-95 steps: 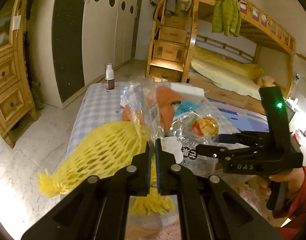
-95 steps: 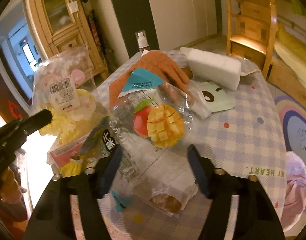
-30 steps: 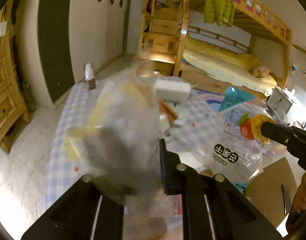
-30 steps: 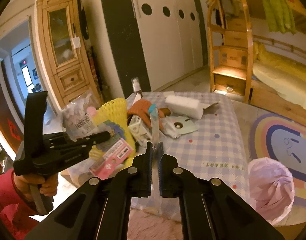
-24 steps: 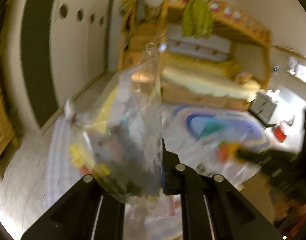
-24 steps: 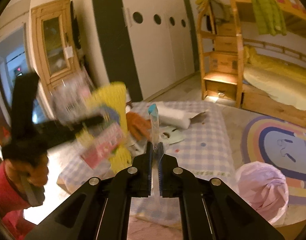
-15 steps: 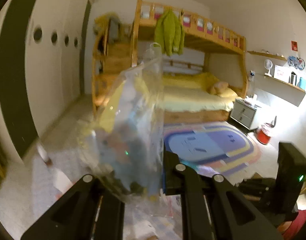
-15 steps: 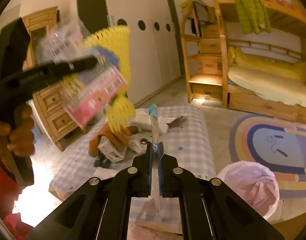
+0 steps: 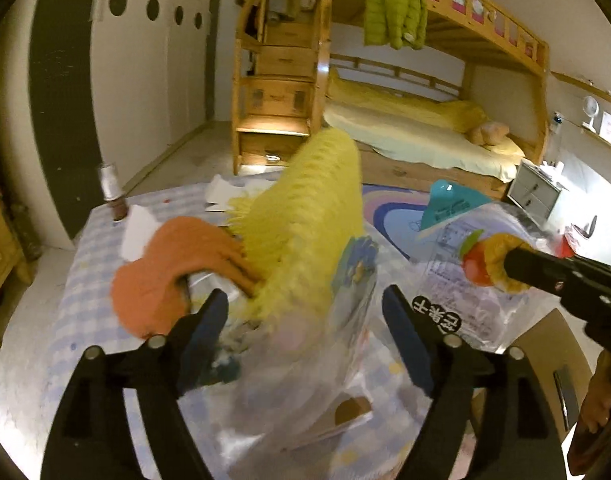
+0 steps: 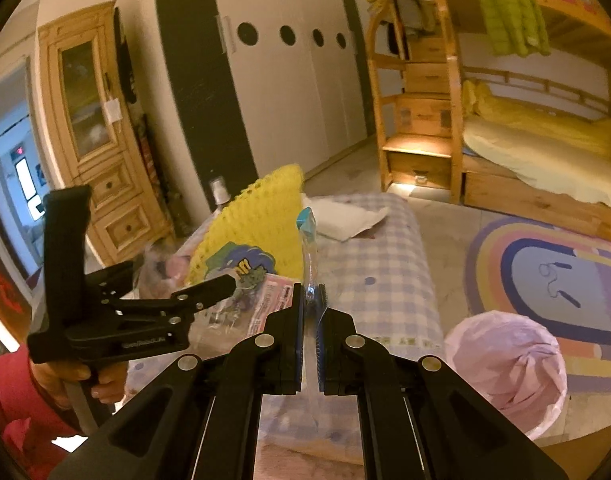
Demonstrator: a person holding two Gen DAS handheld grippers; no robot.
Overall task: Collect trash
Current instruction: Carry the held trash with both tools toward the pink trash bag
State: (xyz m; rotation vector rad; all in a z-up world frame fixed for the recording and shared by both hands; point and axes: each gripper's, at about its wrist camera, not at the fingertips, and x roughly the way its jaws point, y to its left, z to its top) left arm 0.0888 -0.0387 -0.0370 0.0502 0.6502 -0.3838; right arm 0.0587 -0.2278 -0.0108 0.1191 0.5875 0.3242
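Between open left tool (image 9: 305, 320), yellow net bundle (image 9: 317, 216)

The left claw (image 9: 305, 316), clamped on a clear bag of wrappers (image 9: 301, 344) half a second ago, has just been opening, and the bag sits loose between its spread jaws. The yellow foam net (image 9: 317, 216) now blurs above it.

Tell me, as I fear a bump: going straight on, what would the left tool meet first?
Probably the yellow foam net with its clear wrappers, blurred between the fingers of the left tool, whose jaws have just been opening; the checked table lies behind. Depth is unclear.
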